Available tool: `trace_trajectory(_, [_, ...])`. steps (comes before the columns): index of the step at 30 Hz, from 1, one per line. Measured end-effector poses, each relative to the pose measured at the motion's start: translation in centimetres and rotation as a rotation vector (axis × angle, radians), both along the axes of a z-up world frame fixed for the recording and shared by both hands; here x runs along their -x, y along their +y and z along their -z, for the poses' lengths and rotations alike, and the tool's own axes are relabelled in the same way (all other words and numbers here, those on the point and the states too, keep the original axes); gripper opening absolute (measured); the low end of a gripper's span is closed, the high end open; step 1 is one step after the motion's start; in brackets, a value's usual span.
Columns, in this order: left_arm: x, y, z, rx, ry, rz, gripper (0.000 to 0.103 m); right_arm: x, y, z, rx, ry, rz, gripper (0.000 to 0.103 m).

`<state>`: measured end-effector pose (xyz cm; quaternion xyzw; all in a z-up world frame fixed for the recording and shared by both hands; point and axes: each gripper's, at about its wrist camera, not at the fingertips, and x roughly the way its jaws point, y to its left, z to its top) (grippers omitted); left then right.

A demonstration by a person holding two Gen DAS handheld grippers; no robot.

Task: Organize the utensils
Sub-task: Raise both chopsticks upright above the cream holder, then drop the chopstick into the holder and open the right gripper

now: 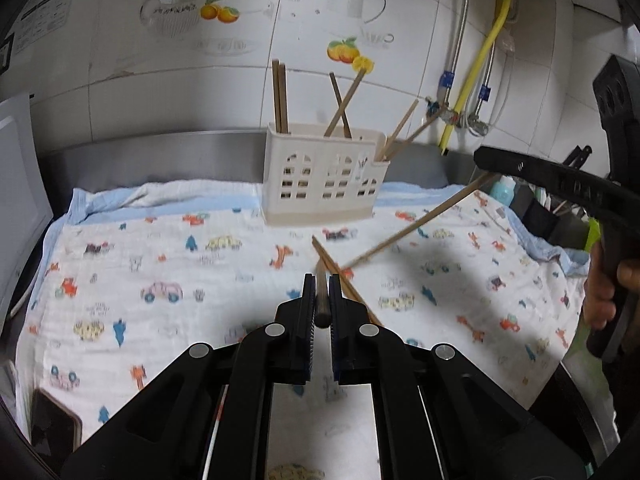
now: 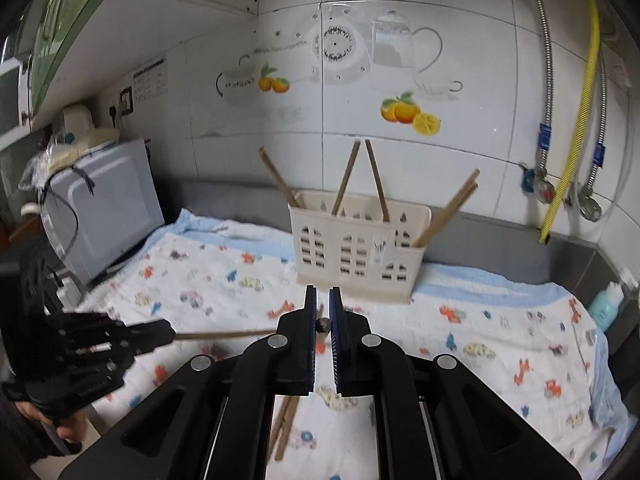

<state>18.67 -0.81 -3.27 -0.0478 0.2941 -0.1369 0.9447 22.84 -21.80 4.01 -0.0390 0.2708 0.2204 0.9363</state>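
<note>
We see the left gripper (image 1: 322, 300) clamped on a thin brown wooden chopstick (image 1: 321, 300) whose dark butt end faces the camera, and the right gripper (image 2: 323, 312) likewise pinching its own chopstick (image 2: 323, 325), seen end-on as a dark round tip. At 12 o'clock from both stands the cream utensil holder (image 1: 320, 184) with arched cut-out windows, on the car-printed cloth (image 1: 160, 264), with several chopsticks leaning out of its compartments; two more chopsticks (image 2: 285, 424) lie on the cloth at 6 o'clock beneath the right gripper

- Your left gripper (image 1: 322, 300) is level and pointing forward, its jaws clamped on a chopstick (image 1: 322, 300).
- Your right gripper (image 2: 323, 322) is pinched on another chopstick (image 2: 323, 324), with your right hand (image 1: 600, 292) wrapped round the handle.
</note>
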Motion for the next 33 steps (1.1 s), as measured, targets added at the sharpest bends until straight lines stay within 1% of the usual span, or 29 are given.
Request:
trace_trajectory(4, [-1.2,-0.5,-1.1,-0.017,-0.024,0.014,0.005,-2.0,-0.1,-2.6,0.012,-0.018,0.008,0.006])
trace_trajectory(7, [-2.2,-0.8,-2.0,-0.031,-0.035,0.025,0.005,-3.7,-0.8,-4.8,-0.006,-0.031,0.023,0.006])
trace_trajectory(13, [-4.3,-1.0,-3.7,-0.05,-0.044,0.044,0.005,-7.3,-1.3,-9.3,-0.005,-0.103,0.075,0.006])
trace_trajectory(17, [-5.2,-1.1,-4.8,-0.07,-0.056,0.047,0.005,-9.9,-1.2,-11.4,-0.006,-0.158,0.116,0.006])
trace_trajectory(21, [-6.0,-1.4,-5.8,-0.085,-0.072,0.057,0.005,-12.7,-1.1,-12.5,-0.02,-0.194,0.148,0.006])
trace_trajectory(25, [-6.9,-1.7,-6.7,-0.097,-0.087,0.068,0.005,-15.1,-1.0,-13.0,-0.016,-0.225,0.181,0.006])
trace_trajectory(29, [-7.6,-1.7,-7.5,-0.102,-0.103,0.071,0.005,-17.1,-1.2,-12.6,-0.044,-0.241,0.211,0.006])
trace_trajectory(31, [-7.9,-1.6,-7.9,-0.102,-0.114,0.07,0.005,-18.0,-1.1,-12.0,-0.052,-0.221,0.21,0.006])
trace_trajectory(33, [-8.2,-1.6,-8.4,-0.099,-0.124,0.069,0.005,-18.7,-0.9,-11.0,-0.04,-0.212,0.217,0.006])
